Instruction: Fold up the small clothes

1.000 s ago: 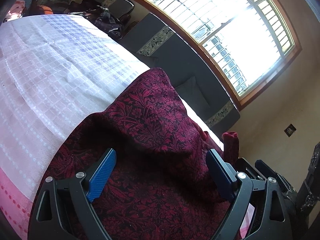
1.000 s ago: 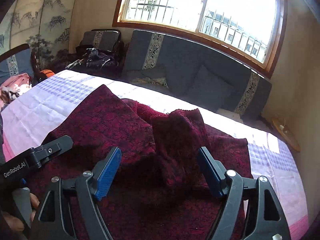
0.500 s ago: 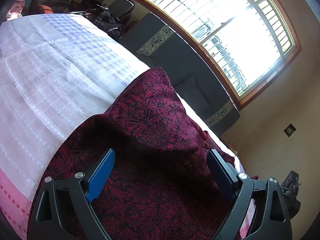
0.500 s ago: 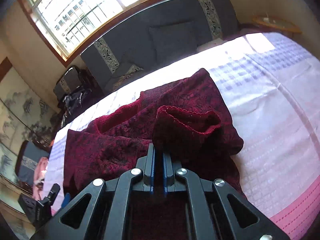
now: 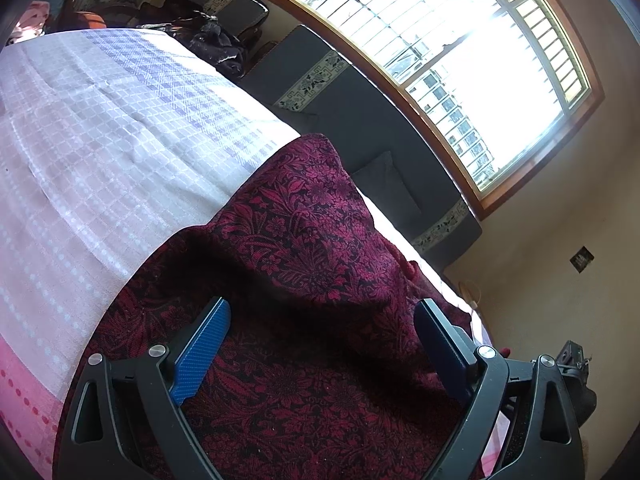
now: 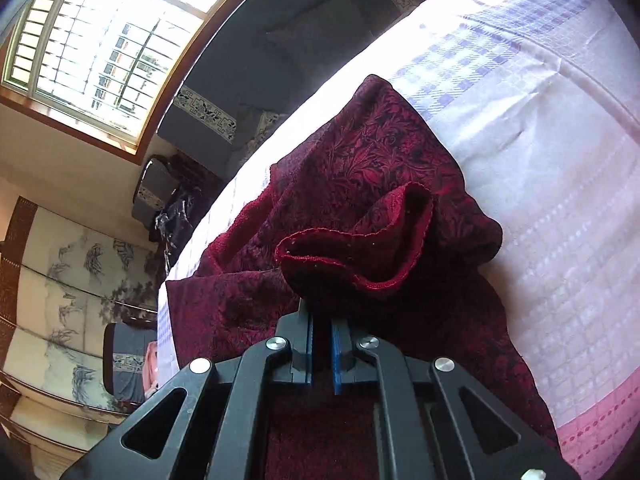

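A dark red flower-patterned garment (image 5: 312, 248) lies on a white and lilac checked bedspread (image 5: 100, 140). My left gripper (image 5: 320, 336) is open, its blue pads (image 5: 204, 352) wide apart just above the cloth, holding nothing. In the right wrist view my right gripper (image 6: 320, 320) is shut on a hemmed fold of the same garment (image 6: 360, 184) and holds it raised; the fold curls into a loop (image 6: 360, 256) in front of the fingers. The rest of the cloth drapes down onto the bed (image 6: 540, 152).
A dark grey sofa (image 5: 360, 120) stands under a bright barred window (image 5: 460, 52) beyond the bed. Dark bags (image 5: 208, 36) lie at the far end. A painted folding screen (image 6: 68, 280) stands beside the bed. A pink band edges the bedspread (image 6: 600, 432).
My right gripper closed on a fold of the garment, then lifted and rolled it over. My left gripper stayed open and barely moved.
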A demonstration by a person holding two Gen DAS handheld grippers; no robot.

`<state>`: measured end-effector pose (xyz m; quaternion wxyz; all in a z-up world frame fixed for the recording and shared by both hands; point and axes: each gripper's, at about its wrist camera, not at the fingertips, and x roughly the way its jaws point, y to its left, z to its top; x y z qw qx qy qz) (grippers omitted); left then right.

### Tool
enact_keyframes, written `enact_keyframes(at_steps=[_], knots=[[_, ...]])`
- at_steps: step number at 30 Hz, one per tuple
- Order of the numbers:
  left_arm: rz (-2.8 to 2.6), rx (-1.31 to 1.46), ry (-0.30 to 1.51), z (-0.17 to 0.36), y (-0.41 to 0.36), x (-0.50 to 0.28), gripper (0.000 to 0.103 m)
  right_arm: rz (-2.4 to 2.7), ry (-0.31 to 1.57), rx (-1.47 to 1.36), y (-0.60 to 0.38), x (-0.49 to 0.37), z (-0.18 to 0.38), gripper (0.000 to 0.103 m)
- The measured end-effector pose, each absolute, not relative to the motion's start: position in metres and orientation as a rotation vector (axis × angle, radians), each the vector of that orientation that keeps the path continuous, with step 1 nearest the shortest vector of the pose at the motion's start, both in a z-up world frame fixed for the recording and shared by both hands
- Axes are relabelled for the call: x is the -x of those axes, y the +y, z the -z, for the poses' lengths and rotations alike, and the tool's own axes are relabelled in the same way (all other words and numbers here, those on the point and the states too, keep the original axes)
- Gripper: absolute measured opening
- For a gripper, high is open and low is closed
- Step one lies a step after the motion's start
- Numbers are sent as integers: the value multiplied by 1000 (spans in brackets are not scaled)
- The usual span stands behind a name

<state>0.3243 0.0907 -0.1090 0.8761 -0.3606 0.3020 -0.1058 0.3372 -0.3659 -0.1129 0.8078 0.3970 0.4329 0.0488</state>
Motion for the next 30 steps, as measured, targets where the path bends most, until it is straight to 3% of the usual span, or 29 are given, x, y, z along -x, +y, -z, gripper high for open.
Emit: enact_keyframes(at_steps=[5, 9, 11, 14, 22, 30], knots=[[210, 780, 611, 111, 95, -323, 93, -302, 918, -829, -296, -380, 64, 8], [203, 760, 622, 110, 93, -324, 93, -692, 642, -833, -237, -384, -31, 8], [201, 760, 622, 111, 93, -324, 93, -758, 551, -826, -237, -384, -51, 7], [198, 759, 623, 111, 94, -324, 93, -678, 567, -807, -268, -394, -27, 7], [194, 735, 637, 111, 91, -326, 95, -328, 786, -848, -378, -388, 121, 7], [192, 732, 639, 111, 92, -326, 95, -314, 849, -847, -376, -392, 141, 8]])
